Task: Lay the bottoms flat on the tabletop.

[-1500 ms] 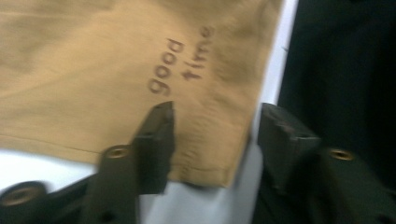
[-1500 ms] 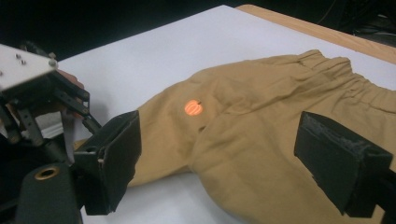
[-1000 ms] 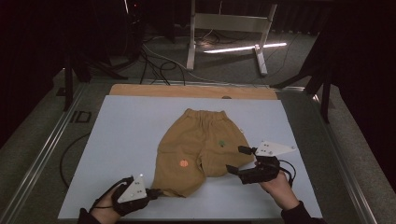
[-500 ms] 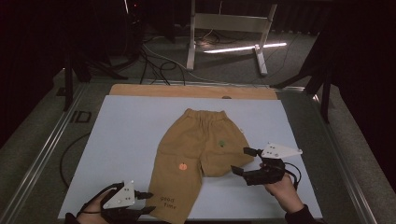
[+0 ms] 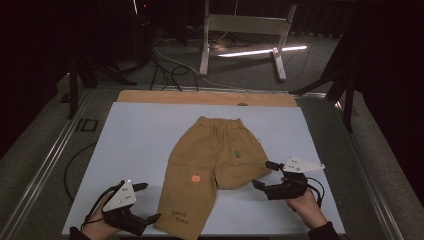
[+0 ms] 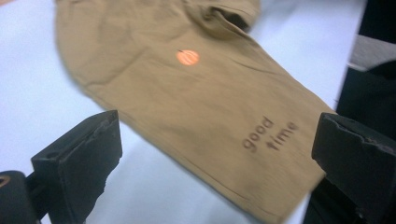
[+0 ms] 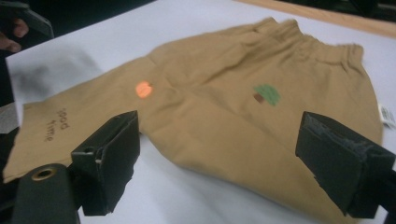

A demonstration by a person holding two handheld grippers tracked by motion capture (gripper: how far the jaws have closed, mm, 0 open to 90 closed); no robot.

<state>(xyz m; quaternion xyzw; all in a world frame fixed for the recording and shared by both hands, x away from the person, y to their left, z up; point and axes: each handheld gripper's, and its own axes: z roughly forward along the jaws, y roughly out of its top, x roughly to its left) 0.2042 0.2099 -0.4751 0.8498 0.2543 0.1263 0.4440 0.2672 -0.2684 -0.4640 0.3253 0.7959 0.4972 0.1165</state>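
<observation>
With the left gripper (image 5: 148, 201) just spread and the right gripper (image 5: 264, 175) spread, both empty, the tan cotton shorts (image 5: 207, 170) lying flat mid-mat may bunch if dragged.

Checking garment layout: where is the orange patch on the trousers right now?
In the high view, the orange patch sits on the trousers' left leg, between the waistband and the "good time" lettering near the hem.

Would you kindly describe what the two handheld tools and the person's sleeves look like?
Both the left tool and the right tool are black, each with two blocky black jaws with rough-edged pads and a pale grey three-cornered plate on top. A black cable trails from each. The person's sleeves look dark at the cuffs.
</observation>
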